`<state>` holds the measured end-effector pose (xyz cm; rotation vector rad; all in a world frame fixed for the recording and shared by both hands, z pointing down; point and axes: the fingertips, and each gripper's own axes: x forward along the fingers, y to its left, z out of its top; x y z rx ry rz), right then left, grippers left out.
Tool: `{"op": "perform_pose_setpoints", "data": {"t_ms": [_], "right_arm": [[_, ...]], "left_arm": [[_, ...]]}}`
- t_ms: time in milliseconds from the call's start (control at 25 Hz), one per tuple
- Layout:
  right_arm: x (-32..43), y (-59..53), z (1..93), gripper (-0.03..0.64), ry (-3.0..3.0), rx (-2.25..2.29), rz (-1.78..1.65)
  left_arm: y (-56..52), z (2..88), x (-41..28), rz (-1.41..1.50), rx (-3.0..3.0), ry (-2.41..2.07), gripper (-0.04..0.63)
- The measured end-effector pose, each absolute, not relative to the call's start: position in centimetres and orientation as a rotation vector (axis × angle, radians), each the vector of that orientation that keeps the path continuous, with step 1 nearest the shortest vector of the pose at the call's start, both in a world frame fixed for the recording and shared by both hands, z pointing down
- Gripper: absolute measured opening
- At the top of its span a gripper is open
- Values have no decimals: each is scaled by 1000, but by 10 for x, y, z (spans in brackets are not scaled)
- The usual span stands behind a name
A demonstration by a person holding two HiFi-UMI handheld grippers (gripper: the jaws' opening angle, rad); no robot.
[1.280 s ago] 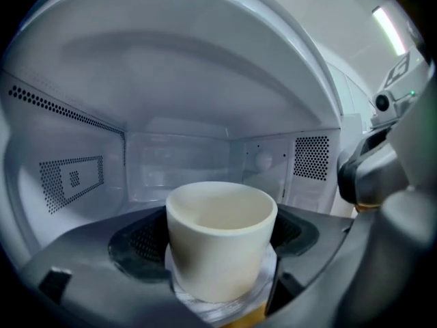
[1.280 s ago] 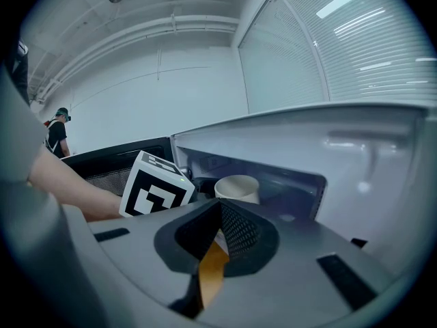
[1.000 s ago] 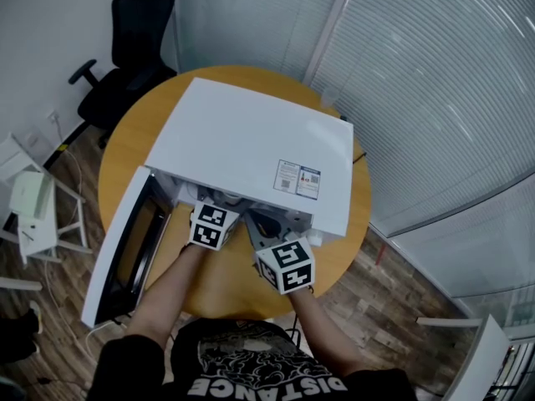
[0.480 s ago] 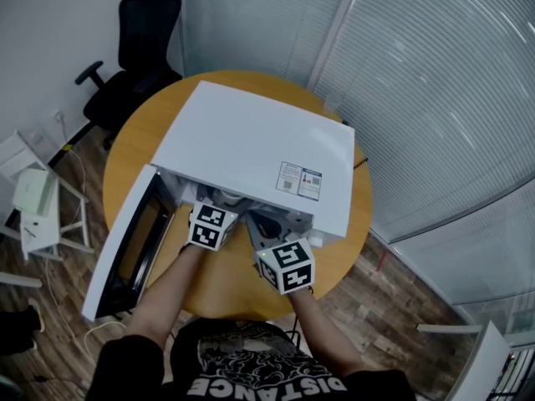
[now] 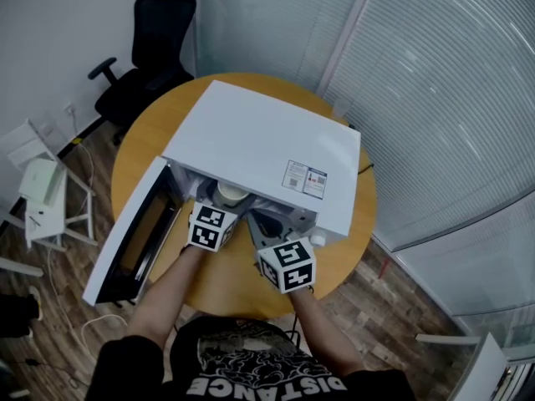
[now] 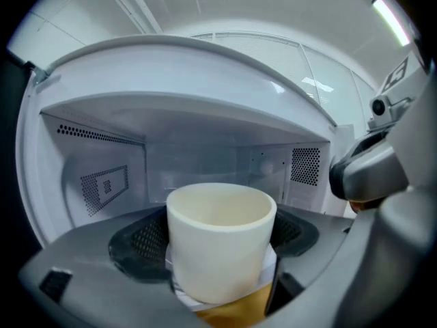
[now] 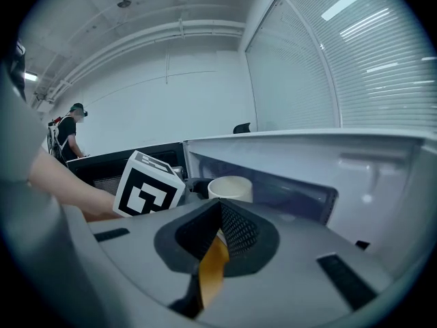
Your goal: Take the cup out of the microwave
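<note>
A cream cup (image 6: 220,241) stands between the jaws of my left gripper (image 6: 218,279), which is shut on it. Behind the cup lies the white microwave's cavity (image 6: 205,162). In the head view the cup's rim (image 5: 227,193) shows at the microwave's mouth, just ahead of the left gripper (image 5: 216,211). The microwave (image 5: 259,153) sits on a round wooden table, its door (image 5: 134,232) swung open to the left. My right gripper (image 7: 217,234) is shut with nothing in it, just right of the left one, outside the opening. From its view the cup (image 7: 231,188) is ahead to the left.
The round wooden table (image 5: 226,286) ends close behind both grippers. A black office chair (image 5: 146,65) stands at the far left, white stools (image 5: 46,199) on the left floor. Window blinds (image 5: 435,98) run along the right. A person (image 7: 67,137) stands far off.
The cup's rim now shows at the microwave's mouth; before it lay mostly hidden under the top. The head view has shifted slightly. The right gripper stays where it was.
</note>
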<state>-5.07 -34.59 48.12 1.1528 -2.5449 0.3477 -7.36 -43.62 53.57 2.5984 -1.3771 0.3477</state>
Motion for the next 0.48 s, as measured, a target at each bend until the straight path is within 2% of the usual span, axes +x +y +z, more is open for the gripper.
{"op": "perform_pose_setpoints", "data": {"t_ms": [480], "right_arm": [[-56, -325, 476, 15, -2583, 1079, 330]], "left_arm": [[-408, 529, -91, 317, 2524, -1472, 434]]}}
